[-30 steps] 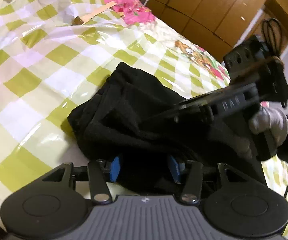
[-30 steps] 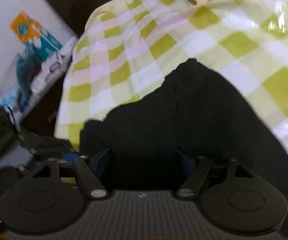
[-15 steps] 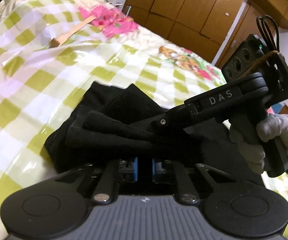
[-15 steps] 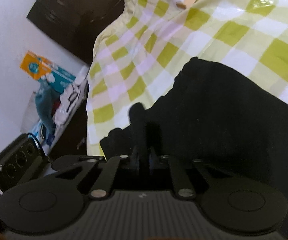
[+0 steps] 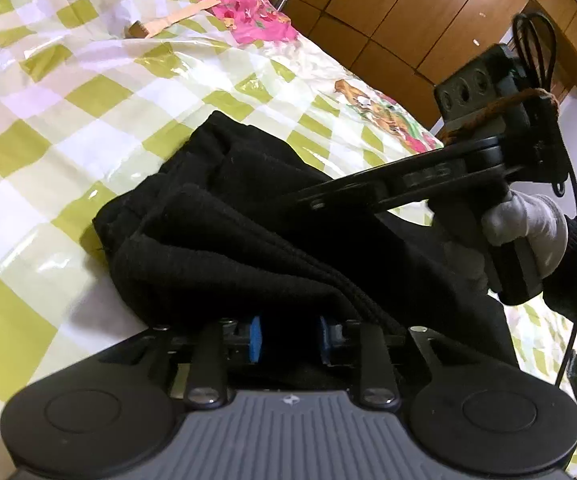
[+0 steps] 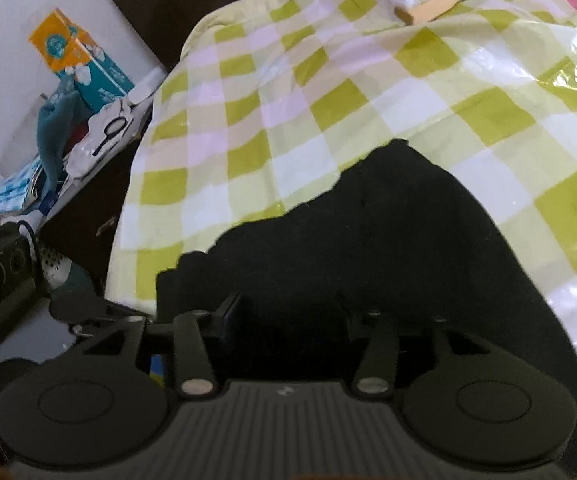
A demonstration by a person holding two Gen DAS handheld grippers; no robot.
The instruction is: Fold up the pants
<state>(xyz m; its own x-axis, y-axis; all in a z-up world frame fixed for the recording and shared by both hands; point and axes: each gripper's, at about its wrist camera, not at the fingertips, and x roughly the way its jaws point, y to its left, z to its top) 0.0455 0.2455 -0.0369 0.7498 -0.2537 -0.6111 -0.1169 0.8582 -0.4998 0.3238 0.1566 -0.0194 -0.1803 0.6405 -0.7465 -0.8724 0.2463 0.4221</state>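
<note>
Black pants [image 5: 228, 232] lie bunched in thick folds on a green-and-white checked bed cover [image 5: 68, 100]. My left gripper [image 5: 289, 334] sits at their near edge. Its jaws are opening, and dark cloth drapes over and between the blue pads [image 5: 254, 334]. In the left wrist view my right gripper [image 5: 316, 200] reaches in from the right, held by a grey-gloved hand [image 5: 528, 220], with its tips sunk in the cloth. In the right wrist view the right gripper [image 6: 288, 320] is also opening over the pants [image 6: 368, 248], with one finger [image 6: 230, 316] showing and the other hidden by black cloth.
A wooden stick [image 5: 176, 20] and a pink cloth [image 5: 256, 16] lie at the far end of the bed. Brown wardrobe doors [image 5: 428, 20] stand behind. Left of the bed edge [image 6: 128, 220], a side shelf holds a tissue pack [image 6: 76, 52] and clutter.
Both grippers closed onto folds of the pants half a second ago and have now spread apart again. The bunched fold has settled lower over the left jaws.
</note>
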